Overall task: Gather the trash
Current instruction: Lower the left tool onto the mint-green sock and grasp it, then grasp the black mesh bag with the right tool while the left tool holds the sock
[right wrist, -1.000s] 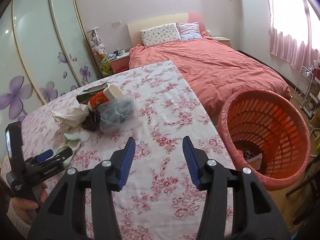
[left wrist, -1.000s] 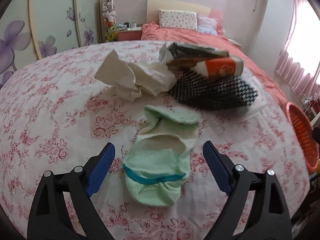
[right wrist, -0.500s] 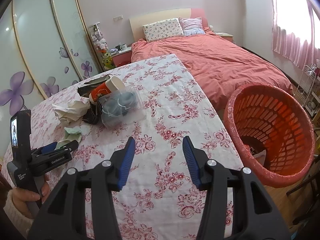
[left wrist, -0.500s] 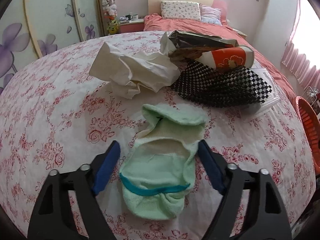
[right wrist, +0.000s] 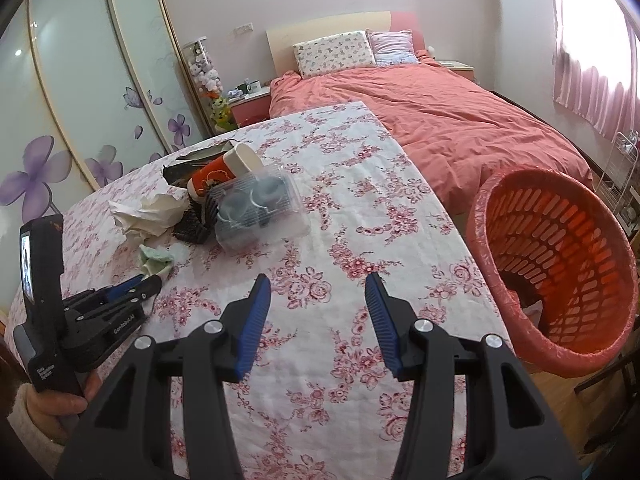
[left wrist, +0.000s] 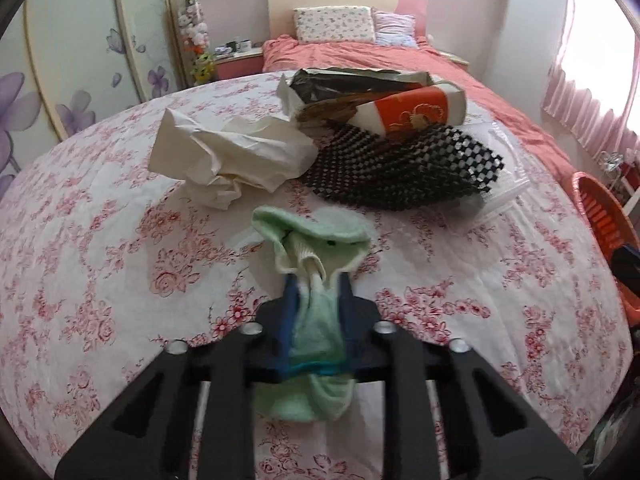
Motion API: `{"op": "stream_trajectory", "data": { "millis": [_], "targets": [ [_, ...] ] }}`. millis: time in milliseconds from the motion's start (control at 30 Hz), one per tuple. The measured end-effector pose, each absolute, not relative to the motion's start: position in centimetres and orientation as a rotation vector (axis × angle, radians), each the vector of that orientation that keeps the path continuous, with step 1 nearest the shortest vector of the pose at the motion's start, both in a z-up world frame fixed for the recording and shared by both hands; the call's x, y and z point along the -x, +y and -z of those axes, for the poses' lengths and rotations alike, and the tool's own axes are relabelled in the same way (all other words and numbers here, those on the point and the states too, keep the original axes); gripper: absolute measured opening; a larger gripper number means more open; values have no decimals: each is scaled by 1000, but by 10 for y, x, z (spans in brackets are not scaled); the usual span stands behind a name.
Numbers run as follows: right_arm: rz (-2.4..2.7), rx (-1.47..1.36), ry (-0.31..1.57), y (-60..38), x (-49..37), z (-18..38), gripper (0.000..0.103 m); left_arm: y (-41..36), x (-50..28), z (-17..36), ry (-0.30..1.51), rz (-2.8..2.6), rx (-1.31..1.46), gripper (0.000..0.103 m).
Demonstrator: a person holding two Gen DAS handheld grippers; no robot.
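Observation:
My left gripper (left wrist: 318, 286) is shut on a pale green sock (left wrist: 316, 248) lying on the floral table (left wrist: 100, 240); the sock bunches between the blue pads. It also shows in the right wrist view (right wrist: 154, 260), with the left gripper (right wrist: 150, 282) at its near end. Behind it lie crumpled white paper (left wrist: 232, 156), a black mesh mat (left wrist: 400, 168), an orange paper cup (left wrist: 416, 112) and a dark foil bag (left wrist: 348, 84). My right gripper (right wrist: 318, 292) is open and empty over the table's near part. An orange trash basket (right wrist: 560, 264) stands to its right.
A clear plastic container (right wrist: 260, 208) lies by the cup. A bed with a pink cover (right wrist: 440, 120) is beyond the table. Wardrobe doors (right wrist: 80, 100) line the left wall. The table edge runs close to the basket.
My left gripper has closed on the green sock, which now bunches up between the pads. My right gripper has stayed open and shifted slightly nearer the table.

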State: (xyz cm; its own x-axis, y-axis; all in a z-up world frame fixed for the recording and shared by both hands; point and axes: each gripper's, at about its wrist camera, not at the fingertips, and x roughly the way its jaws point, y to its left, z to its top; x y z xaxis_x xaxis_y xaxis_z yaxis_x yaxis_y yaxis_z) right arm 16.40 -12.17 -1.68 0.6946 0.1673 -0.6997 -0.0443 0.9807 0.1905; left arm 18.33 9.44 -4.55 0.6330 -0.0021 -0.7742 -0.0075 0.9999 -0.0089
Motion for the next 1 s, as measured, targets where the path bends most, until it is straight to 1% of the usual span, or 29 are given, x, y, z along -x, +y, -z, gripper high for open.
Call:
{"op": "stream_trajectory", "data": {
  "millis": [33,100,333,400,467,567,633,900,933,1000],
  "targets": [
    [-122,-160,794,-119,-165,16,49,98,-183,45,882,9,31,13],
    [-127,-153,792,-116,-168,14,49,108,-181,43,878,27,76,12],
    [-178,-126,780,-86,-186,8,49,136,-164,25,801,36,146,12],
    [-202,-114,776,-74,-193,7,46,143,-161,19,779,29,155,12],
    [-221,-95,773,-59,-203,8,40,145,-158,14,764,22,162,12],
    [-231,-82,768,-45,-217,9,34,155,-154,7,740,10,177,12],
    [-235,-87,766,-40,-226,9,31,160,-152,3,728,3,185,12],
    [-240,-115,795,-36,-253,19,30,179,-151,-1,708,-23,209,12],
    [-235,-106,803,-35,-255,22,29,181,-151,-1,709,-24,212,12],
    [-246,-105,817,-33,-258,26,24,182,-152,0,711,-26,216,12]
  ]
}}
